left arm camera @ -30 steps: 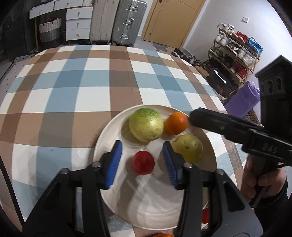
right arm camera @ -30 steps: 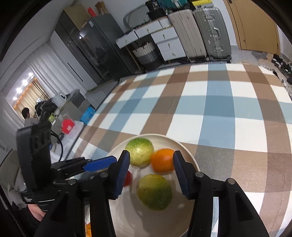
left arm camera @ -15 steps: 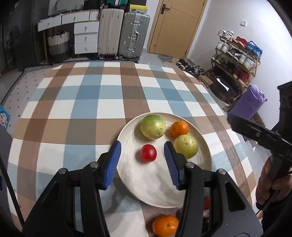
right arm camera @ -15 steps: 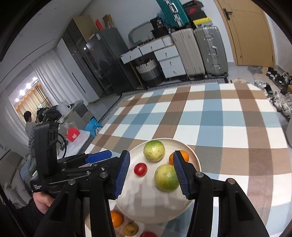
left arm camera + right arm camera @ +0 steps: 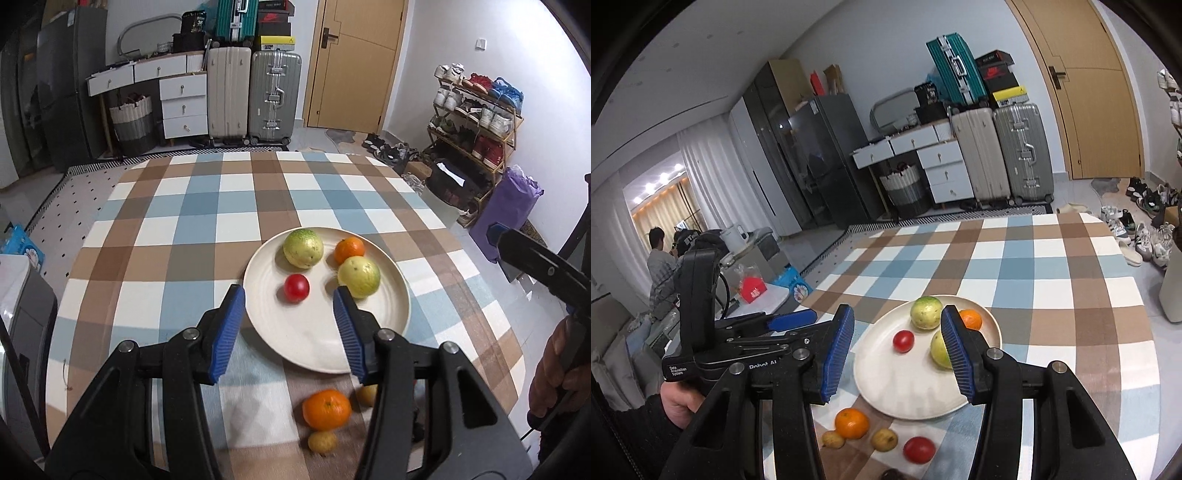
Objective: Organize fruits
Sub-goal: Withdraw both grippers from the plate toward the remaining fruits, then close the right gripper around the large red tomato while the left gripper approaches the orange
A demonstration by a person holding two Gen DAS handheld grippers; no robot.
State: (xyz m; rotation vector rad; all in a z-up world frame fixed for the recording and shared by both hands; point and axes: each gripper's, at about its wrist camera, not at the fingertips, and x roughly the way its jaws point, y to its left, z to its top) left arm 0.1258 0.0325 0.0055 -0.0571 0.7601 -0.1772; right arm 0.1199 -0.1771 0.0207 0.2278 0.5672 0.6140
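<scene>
The plate (image 5: 391,325) sits on the checked worktop (image 5: 207,229) and holds four fruits: a green guava (image 5: 303,248) at the far side, an orange (image 5: 349,250) beside it, a second guava (image 5: 359,277) nearer you, and a tomato (image 5: 296,288) apart from them to the left. Off the plate, on the near edge of the worktop, lie another orange (image 5: 851,423), two small yellow fruits (image 5: 884,439) and a red tomato (image 5: 919,449).

Your left claw (image 5: 288,332) is spread and pinches nothing; its jaws have just been opening. Your right claw (image 5: 897,350) is also spread and empty.

A second ago both claws were low over the plate, close to the fruit. Now you have drawn both back and up, so the whole plate and the loose fruit in front of it come into view. The fruits on the plate lie as before.
</scene>
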